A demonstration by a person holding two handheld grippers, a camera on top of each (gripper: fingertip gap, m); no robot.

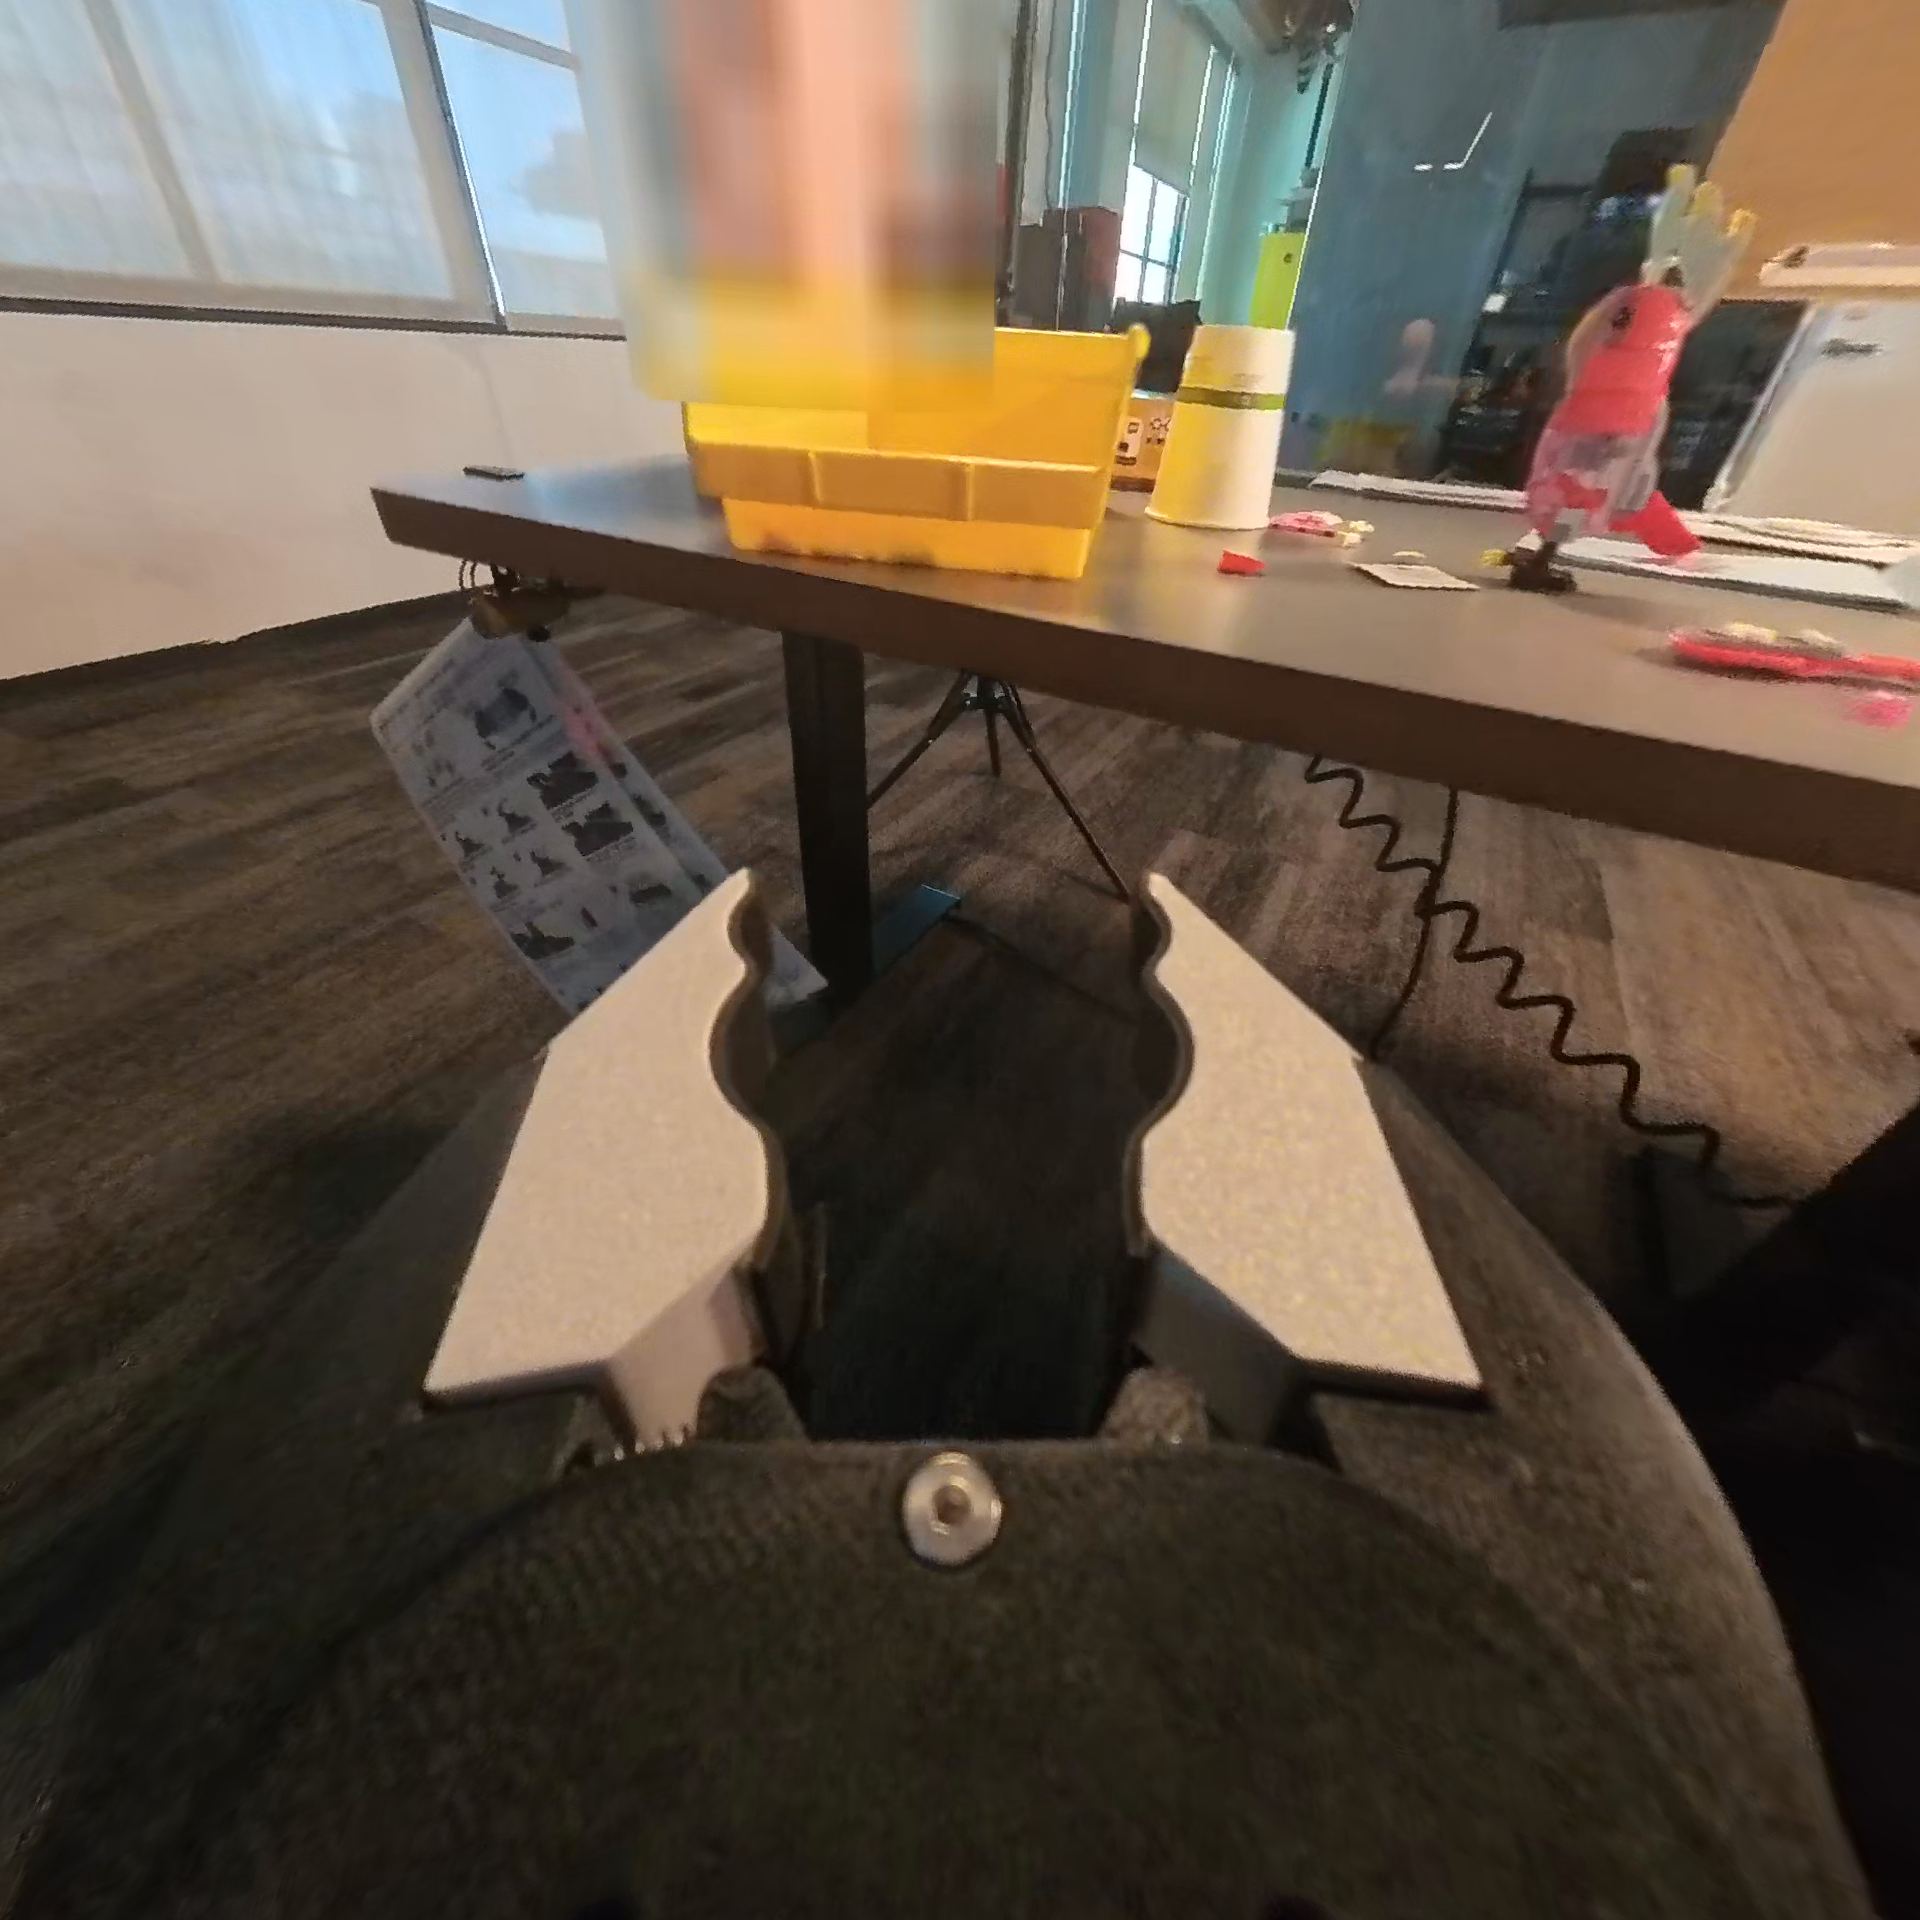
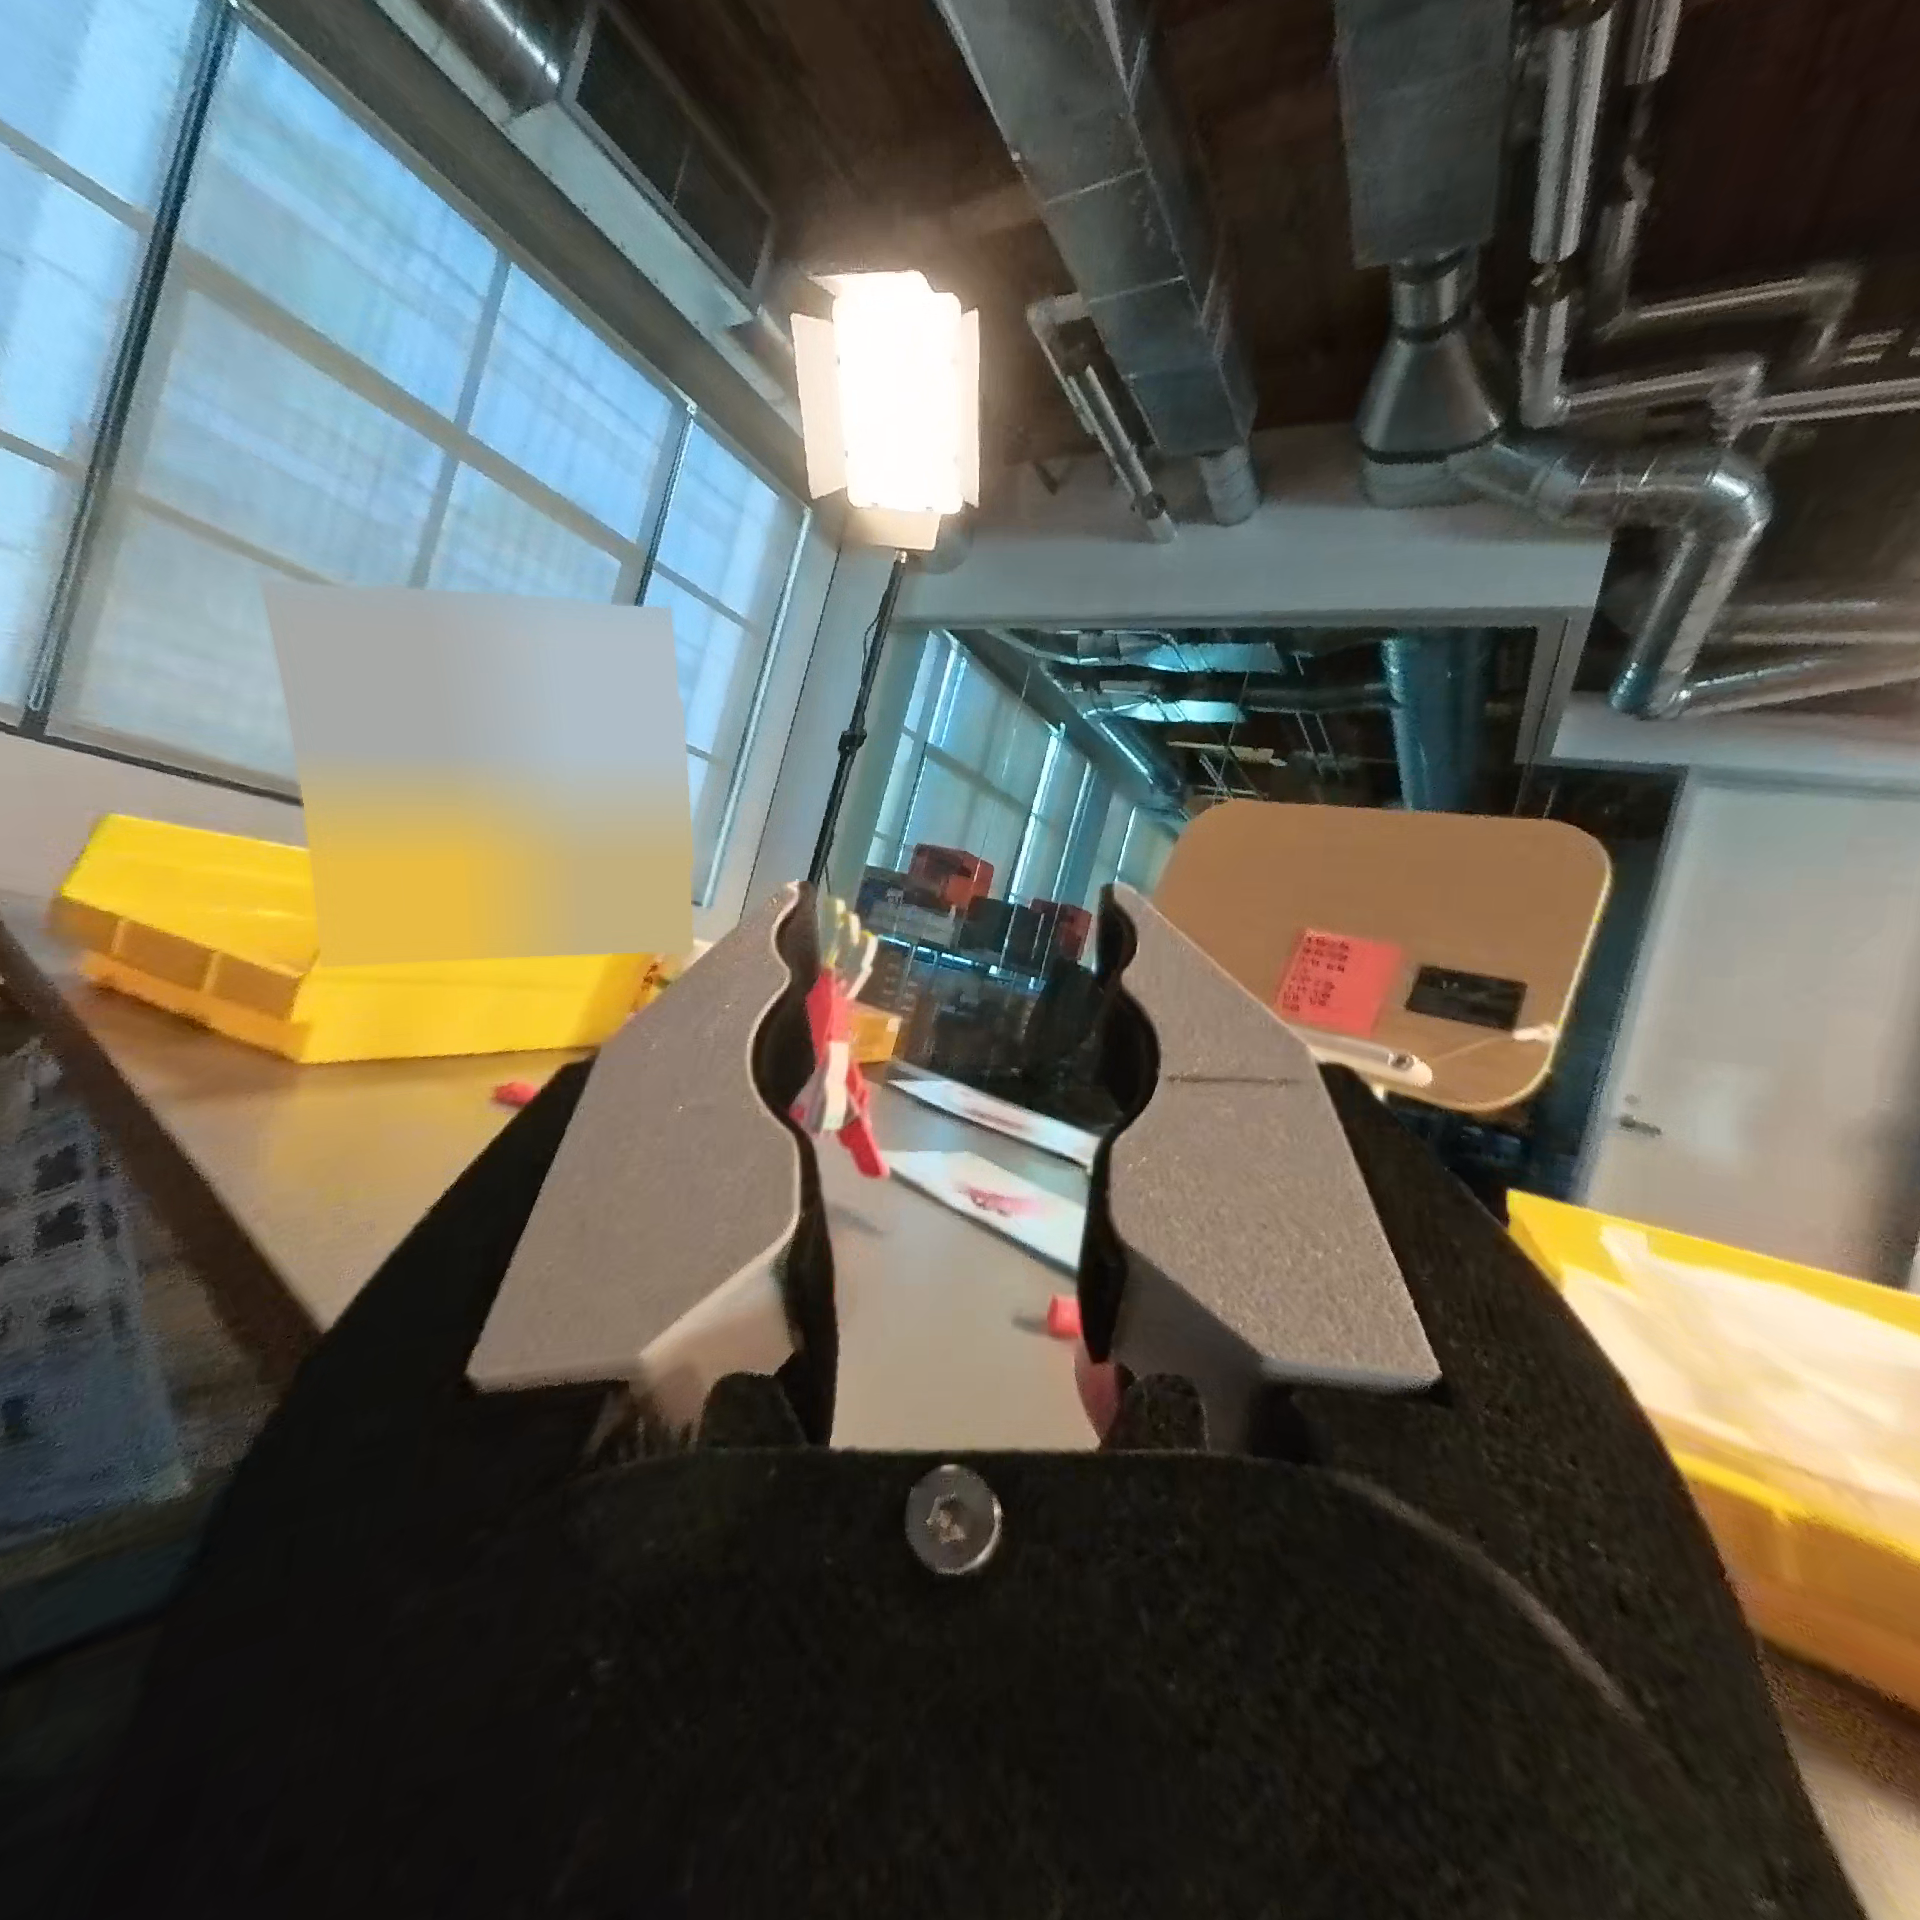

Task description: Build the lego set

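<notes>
The left tongs (image 1: 945, 914) were held low, below the edge of the desk (image 1: 1195, 634), and pointed at the carpeted floor (image 1: 208, 935) and the black desk leg (image 1: 826, 810). Their two fingers stood spread with nothing between them, so they carried no load. A printed sheet (image 1: 540, 800) hung from the near left corner of the desk, probably so that it stayed at hand without taking room on top.

The right tongs (image 2: 951, 904) were raised over the desk and tilted upward. They were also spread and pinched nothing. A red and white brick-built figure (image 2: 831, 1049) appeared between the fingers, but it stood farther off on the desk (image 2: 343, 1164), apart from both pads. In the left wrist view the same figure (image 1: 1605, 416) stood upright on a small dark base, far to the right.

A yellow bin (image 1: 904, 457) stood at the far left of the desk, a white cylinder (image 1: 1221, 426) just beside it. Small red pieces (image 2: 1060, 1320) lay loose around, likely parts kept within reach. Another yellow bin (image 2: 1766, 1455) was near on the right.
</notes>
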